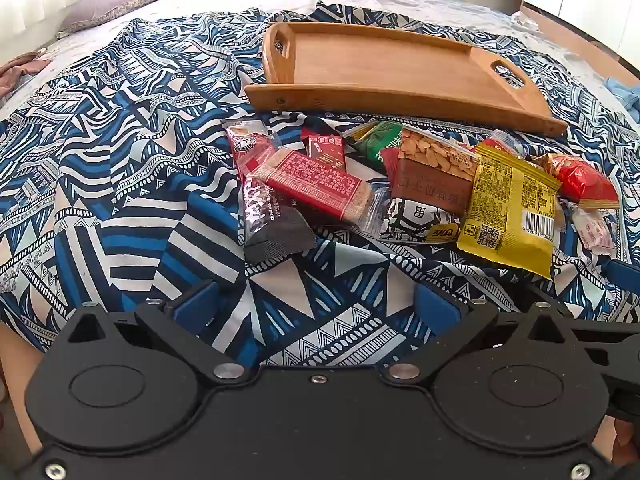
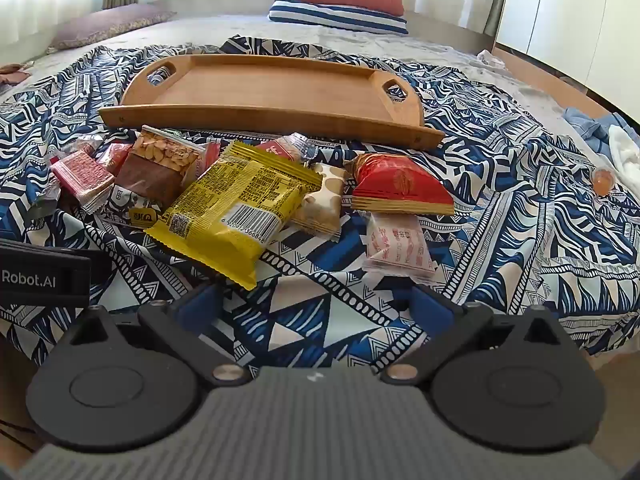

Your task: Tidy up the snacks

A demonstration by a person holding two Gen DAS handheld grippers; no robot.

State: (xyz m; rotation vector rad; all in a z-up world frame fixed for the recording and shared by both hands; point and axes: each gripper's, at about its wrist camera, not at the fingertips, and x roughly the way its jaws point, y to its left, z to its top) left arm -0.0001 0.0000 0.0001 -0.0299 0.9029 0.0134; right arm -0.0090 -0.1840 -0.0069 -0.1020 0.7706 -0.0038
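Note:
A pile of snack packets lies on a blue patterned cloth in front of an empty wooden tray [image 1: 384, 60] [image 2: 280, 88]. The pile holds a yellow packet [image 1: 510, 208] [image 2: 240, 208], a red wafer bar [image 1: 316, 182], a peanut packet [image 1: 436, 172] [image 2: 160, 164], a red pillow packet [image 2: 400, 188] [image 1: 584, 180] and a small pink-white packet [image 2: 396, 246]. My left gripper [image 1: 316, 304] is open and empty, just short of the pile. My right gripper [image 2: 316, 304] is open and empty, near the yellow and pink-white packets.
The cloth [image 1: 120, 160] covers a bed. Pillows [image 2: 340, 4] lie at the far end. A small orange jelly cup [image 2: 603, 180] and blue clothing [image 2: 600, 128] lie at the right. The left gripper's body [image 2: 44, 276] shows at the left edge of the right wrist view.

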